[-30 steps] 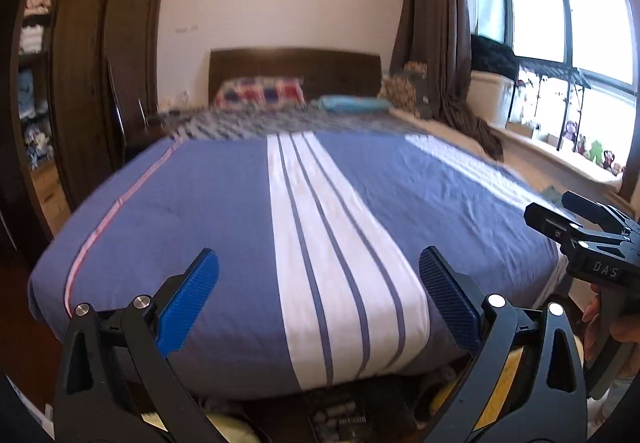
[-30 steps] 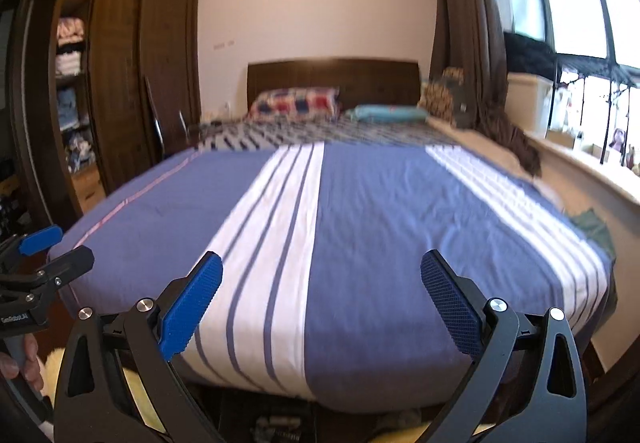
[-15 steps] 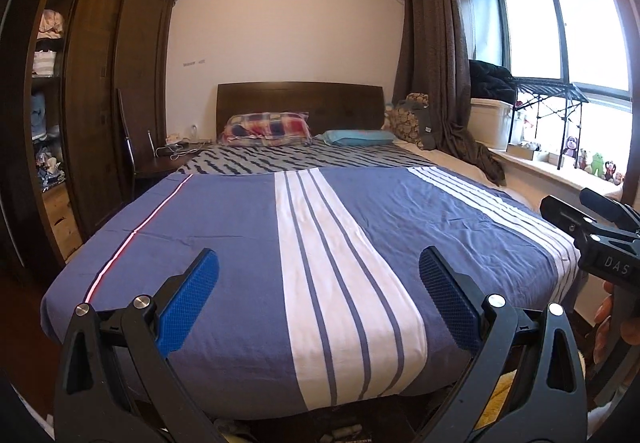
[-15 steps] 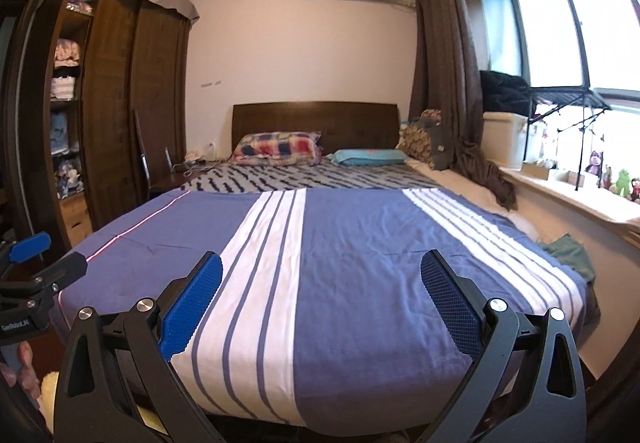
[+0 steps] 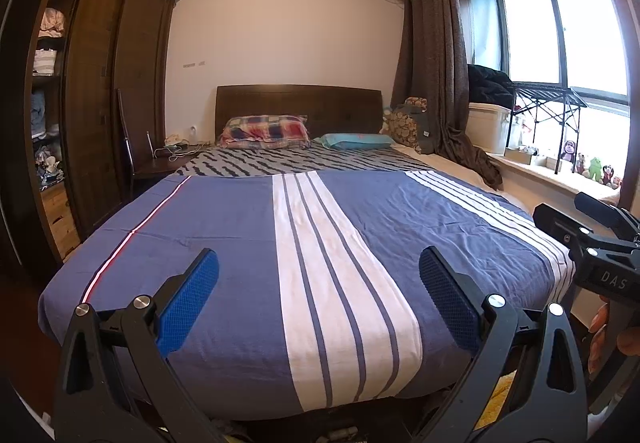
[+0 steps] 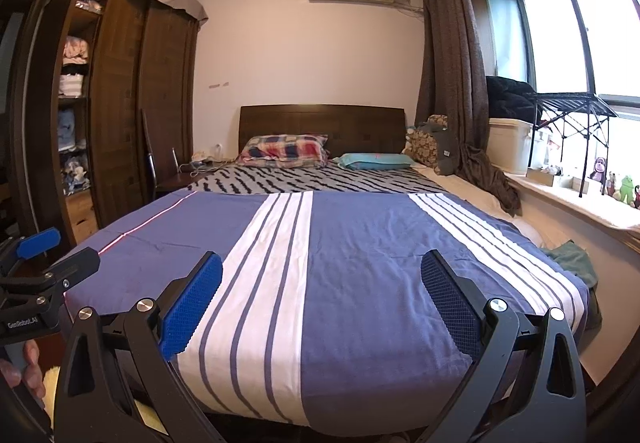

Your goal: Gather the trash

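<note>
No trash shows in either view. Both grippers hover at the foot of a bed (image 5: 240, 243) covered by a blue quilt with white stripes. My left gripper (image 5: 319, 295) is open with nothing between its blue pads, and it also appears at the left edge of the right wrist view (image 6: 44, 259). My right gripper (image 6: 322, 297) is open and empty too; its black body shows at the right edge of the left wrist view (image 5: 592, 239), held by a hand (image 5: 612, 335).
A dark wooden wardrobe (image 5: 100, 103) with open shelves stands left of the bed (image 6: 360, 263). A chair and a bedside table (image 5: 160, 163) sit by the headboard. Right of the bed is a window sill (image 6: 580, 199) with toys, a storage box and a rack. A green cloth (image 6: 572, 255) lies at the bed's right edge.
Both grippers have tilted upward and risen, so more of the wall, air conditioner and ceiling show and the floor clutter under the bed's foot has dropped out of view.
</note>
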`<state>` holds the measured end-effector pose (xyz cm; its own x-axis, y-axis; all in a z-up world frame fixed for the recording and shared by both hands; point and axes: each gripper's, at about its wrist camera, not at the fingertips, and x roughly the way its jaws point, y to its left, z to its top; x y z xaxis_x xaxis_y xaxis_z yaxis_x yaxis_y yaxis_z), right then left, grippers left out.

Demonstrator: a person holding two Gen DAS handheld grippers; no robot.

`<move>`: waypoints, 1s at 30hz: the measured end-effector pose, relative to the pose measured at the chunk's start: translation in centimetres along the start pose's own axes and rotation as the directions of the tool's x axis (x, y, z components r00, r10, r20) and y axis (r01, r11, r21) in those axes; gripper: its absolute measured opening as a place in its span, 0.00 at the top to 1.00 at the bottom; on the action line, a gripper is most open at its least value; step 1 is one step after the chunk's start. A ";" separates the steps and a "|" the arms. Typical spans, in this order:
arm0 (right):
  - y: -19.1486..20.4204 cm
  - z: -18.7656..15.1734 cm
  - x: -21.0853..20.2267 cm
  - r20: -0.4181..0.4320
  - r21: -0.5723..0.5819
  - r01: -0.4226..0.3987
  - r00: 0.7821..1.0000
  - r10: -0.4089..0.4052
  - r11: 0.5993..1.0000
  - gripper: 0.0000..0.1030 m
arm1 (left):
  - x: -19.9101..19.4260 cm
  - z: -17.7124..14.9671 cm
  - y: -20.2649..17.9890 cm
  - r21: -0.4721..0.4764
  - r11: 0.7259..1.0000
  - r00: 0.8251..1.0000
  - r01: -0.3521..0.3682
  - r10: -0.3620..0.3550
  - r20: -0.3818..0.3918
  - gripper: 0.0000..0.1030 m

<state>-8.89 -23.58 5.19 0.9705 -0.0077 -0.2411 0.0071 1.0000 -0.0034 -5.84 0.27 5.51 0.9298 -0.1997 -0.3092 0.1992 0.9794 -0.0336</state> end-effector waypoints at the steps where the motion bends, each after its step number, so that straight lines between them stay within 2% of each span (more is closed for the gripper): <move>1: 0.0 0.0 0.1 -0.002 0.001 -0.003 1.000 0.003 1.000 0.03 | 0.0 0.0 0.0 0.000 1.000 1.000 0.002 -0.002 0.000 0.08; 30: 0.3 0.0 0.0 -0.012 -0.009 -0.028 1.000 0.028 1.000 0.03 | -0.3 0.0 0.3 -0.002 1.000 1.000 0.007 -0.007 0.002 0.08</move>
<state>-8.87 -23.24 5.19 0.9674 0.0204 -0.2525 -0.0225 0.9997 -0.0055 -6.02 0.65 5.58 0.9288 -0.2070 -0.3073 0.2055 0.9779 -0.0378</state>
